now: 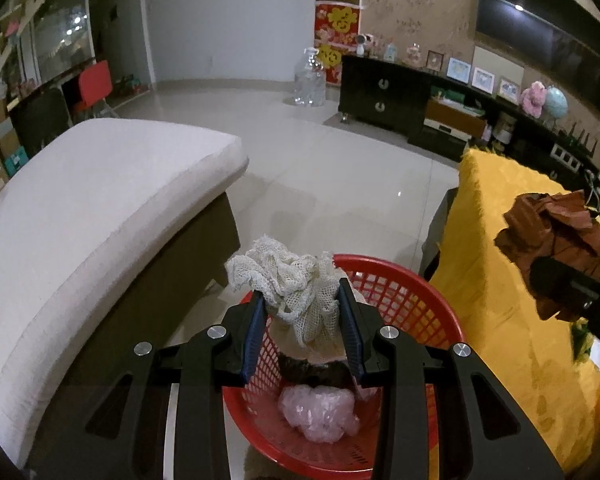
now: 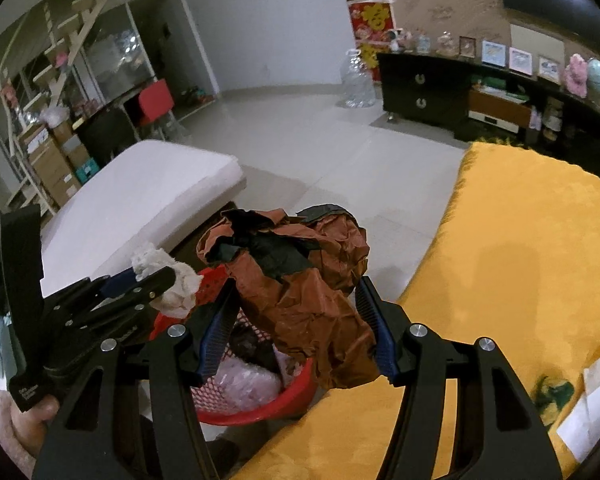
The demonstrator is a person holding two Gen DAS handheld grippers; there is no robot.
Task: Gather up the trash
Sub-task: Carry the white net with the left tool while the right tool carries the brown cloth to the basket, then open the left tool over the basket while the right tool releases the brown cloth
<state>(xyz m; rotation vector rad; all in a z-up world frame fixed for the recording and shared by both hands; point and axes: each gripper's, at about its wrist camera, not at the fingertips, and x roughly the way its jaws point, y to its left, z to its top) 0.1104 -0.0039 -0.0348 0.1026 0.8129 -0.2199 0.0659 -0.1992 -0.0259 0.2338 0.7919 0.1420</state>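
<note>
**Floor, cushioned seat and yellow-covered surface**

A pale, glossy tiled floor carries most of what stands here. Directly on it are a round red plastic lattice basket, a low seat topped by a thick white cushion, a long dark low cabinet with round metal handles along the far wall, and a large clear plastic water bottle beside that cabinet. To the right of the basket is a surface draped in a bright yellow textured cloth; a white sheet of paper lies on the cloth near its right edge.
</note>
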